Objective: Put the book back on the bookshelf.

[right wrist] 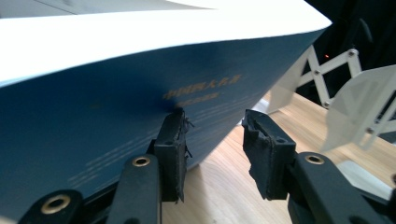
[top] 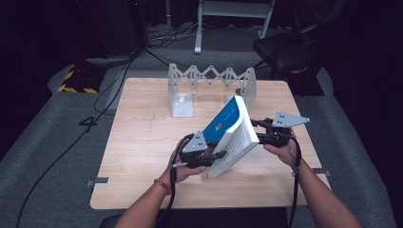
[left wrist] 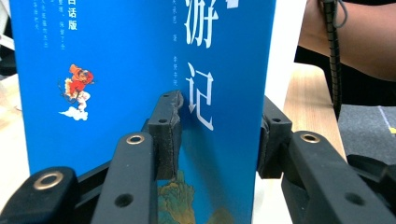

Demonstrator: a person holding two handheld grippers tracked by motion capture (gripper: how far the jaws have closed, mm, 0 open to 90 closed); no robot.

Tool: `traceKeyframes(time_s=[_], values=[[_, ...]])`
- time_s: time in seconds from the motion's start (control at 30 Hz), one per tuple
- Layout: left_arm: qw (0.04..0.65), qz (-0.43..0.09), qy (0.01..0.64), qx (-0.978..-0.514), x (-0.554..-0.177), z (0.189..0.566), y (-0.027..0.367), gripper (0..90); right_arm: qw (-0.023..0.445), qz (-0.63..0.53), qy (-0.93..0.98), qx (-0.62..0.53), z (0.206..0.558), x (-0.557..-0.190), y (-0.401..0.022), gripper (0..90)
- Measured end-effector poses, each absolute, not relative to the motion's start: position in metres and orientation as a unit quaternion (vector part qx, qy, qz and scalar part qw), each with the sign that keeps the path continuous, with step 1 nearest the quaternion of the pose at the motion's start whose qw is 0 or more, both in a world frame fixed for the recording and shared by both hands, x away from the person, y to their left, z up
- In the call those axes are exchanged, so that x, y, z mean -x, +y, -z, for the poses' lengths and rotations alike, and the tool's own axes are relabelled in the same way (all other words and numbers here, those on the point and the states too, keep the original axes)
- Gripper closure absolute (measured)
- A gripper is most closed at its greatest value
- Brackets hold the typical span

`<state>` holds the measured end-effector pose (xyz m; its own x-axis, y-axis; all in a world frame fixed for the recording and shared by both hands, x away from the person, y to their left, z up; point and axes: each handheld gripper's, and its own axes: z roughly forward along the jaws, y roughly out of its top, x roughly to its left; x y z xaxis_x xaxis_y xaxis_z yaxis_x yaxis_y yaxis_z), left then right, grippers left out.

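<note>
White expanding rack (top: 209, 78) upright at table's (top: 142, 142) far edge. Dark chair (top: 285, 50), possibly, beyond. Cables (top: 109, 80) on grey floor.

Showing a smooth, slightly glossy blue paper cover on the book (left wrist: 116, 70), with a matt white block of paper pages (top: 237, 142). Looking like pale, matt wood grain on the table (top: 142, 142). Showing matt black plastic on the left gripper (left wrist: 217, 135), with worn, frayed rubbery pads on the fingers (right wrist: 173, 154). Appearing as white semi-gloss plastic or metal on the folding book rack (top: 209, 76).
</note>
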<state>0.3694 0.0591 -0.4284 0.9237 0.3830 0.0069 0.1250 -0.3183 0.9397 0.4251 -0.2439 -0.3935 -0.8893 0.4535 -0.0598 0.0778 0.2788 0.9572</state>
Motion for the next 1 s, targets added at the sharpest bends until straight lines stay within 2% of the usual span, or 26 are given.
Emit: traceKeyframes(time_s=[0.33, 0.53, 0.67, 0.77, 0.83, 0.87, 1.0], values=[[0.534, -0.167, 0.162, -0.812, -0.352, 0.425, 0.070, 55.0, 0.150, -0.582, 0.789, -0.131, 0.388, -0.405, -0.229, 55.5], [0.505, -0.187, 0.166, -0.826, -0.342, 0.423, 0.072, 42.1, 0.137, -0.574, 0.800, -0.107, 0.391, -0.395, -0.215, 52.4], [0.494, -0.168, 0.175, -0.835, -0.331, 0.426, 0.077, 26.8, 0.144, -0.567, 0.804, -0.102, 0.391, -0.389, -0.203, 51.9], [0.493, -0.164, 0.179, -0.835, -0.325, 0.428, 0.075, 20.0, 0.150, -0.561, 0.808, -0.103, 0.392, -0.387, -0.198, 52.1], [0.491, -0.176, 0.184, -0.833, -0.318, 0.429, 0.070, 18.4, 0.145, -0.560, 0.810, -0.101, 0.393, -0.385, -0.194, 52.2], [0.488, -0.183, 0.196, -0.831, -0.316, 0.431, 0.065, 14.5, 0.143, -0.560, 0.811, -0.094, 0.394, -0.383, -0.191, 52.2], [0.488, -0.198, 0.234, -0.817, -0.317, 0.434, 0.058, 12.1, 0.140, -0.562, 0.810, -0.092, 0.396, -0.382, -0.186, 52.1]])
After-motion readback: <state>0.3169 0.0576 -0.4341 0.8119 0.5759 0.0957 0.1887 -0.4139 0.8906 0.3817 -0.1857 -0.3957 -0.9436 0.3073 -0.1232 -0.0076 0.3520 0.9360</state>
